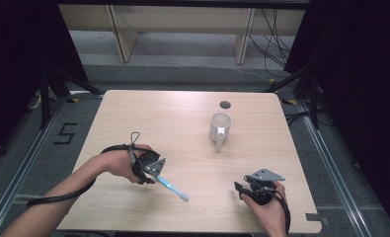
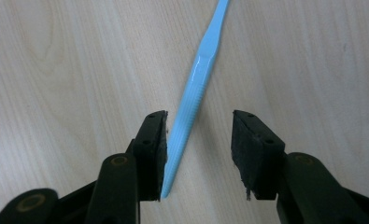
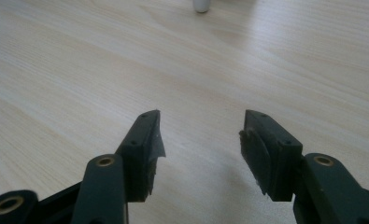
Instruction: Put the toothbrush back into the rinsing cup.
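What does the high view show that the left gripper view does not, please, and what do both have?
High view alone: the white mug toward the table's far side, the right gripper with open jaws at the near right, and both forearms. Left gripper view alone: the toothbrush handle's ridged grip, its end beside one pad with the jaws apart. Shared: the blue toothbrush, the left gripper and the wooden table.

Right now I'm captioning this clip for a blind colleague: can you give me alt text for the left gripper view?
A light blue toothbrush lies on a pale wooden table, its handle end between the open jaws of the left tool, close against the left jaw and apart from the right one. The handle runs up and away to the top edge of the picture.
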`<state>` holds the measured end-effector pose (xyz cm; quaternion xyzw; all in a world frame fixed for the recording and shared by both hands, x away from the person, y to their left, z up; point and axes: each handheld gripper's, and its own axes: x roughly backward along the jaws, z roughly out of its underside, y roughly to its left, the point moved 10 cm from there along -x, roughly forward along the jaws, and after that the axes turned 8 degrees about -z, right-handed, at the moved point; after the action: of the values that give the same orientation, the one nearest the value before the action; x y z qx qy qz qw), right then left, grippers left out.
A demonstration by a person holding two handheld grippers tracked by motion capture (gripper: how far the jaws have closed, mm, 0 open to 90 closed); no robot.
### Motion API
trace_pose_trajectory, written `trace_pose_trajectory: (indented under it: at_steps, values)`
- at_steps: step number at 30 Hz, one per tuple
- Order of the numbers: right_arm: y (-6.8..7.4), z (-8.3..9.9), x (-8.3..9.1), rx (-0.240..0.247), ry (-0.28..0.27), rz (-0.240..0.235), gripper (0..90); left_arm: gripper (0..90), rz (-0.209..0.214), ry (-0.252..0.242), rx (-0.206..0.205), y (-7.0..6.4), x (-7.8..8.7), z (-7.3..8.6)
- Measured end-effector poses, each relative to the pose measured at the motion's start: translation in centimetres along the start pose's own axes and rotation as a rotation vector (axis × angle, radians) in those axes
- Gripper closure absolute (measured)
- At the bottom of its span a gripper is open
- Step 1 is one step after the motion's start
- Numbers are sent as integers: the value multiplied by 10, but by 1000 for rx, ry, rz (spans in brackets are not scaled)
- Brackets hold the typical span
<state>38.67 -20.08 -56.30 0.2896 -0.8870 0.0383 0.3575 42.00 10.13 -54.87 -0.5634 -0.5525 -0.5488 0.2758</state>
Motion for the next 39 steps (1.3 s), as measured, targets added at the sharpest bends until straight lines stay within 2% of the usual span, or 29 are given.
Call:
trace_pose_trajectory:
  at_steps: [1,3,4,8,12,13,14,15,17,21,22,23,25,26,27,28,29,30,31,35,36,37,38,39]
  values:
    - [2,0,0,-21,4,-8,477,567,5,11,-15,1,-2,0]
    - [2,0,0,-22,3,-10,477,586,8,31,-54,2,-3,2]
    - [0,-1,0,-2,0,-8,477,586,8,36,-64,3,-4,2]
    - [1,-1,0,-7,-2,-11,477,615,30,55,-104,5,-7,4]
    - [1,-1,0,-8,-5,-14,476,617,40,65,-105,6,-9,4]
    - [2,-1,0,-20,-4,-10,476,618,48,64,-104,6,-10,4]
    - [0,-2,-1,21,-11,-6,475,619,47,63,-107,7,-11,4]
    - [-1,-2,-1,29,-10,-6,475,619,57,66,-109,7,-12,4]
    - [2,-2,-3,14,-15,-22,474,619,71,72,-110,7,-15,5]
    - [4,-3,-1,-15,-17,-22,474,625,79,86,-113,9,-16,6]
    - [3,-3,-1,3,-9,-21,474,627,81,85,-112,9,-17,6]
    - [5,-2,0,-15,-8,-20,474,630,80,85,-113,10,-17,6]
    - [5,-2,0,-17,-9,-20,474,632,85,92,-116,11,-17,6]
    - [4,-3,-1,-6,-12,-18,474,633,90,97,-119,10,-18,7]
    - [3,-3,-1,29,-10,-18,474,635,94,103,-126,10,-20,8]
    - [3,-3,-1,29,-10,-18,474,636,94,103,-126,10,-20,8]
    - [4,-4,-4,27,-27,-29,474,636,95,106,-127,10,-21,9]
    - [6,-2,-2,-4,-4,-22,473,637,96,107,-127,10,-22,9]
    - [6,-1,-2,-9,-1,-25,472,639,100,109,-128,9,-22,9]
    - [5,-2,-1,2,0,-17,470,639,103,114,-130,9,-27,10]
    - [7,-4,-3,-8,-20,-32,469,640,103,117,-131,10,-28,11]
    - [3,-4,-1,37,-14,-10,468,641,104,118,-130,10,-28,12]
    - [6,-4,0,6,-4,-16,467,642,109,118,-125,10,-28,12]
    - [6,-4,0,0,-7,-16,467,643,111,119,-125,10,-28,12]
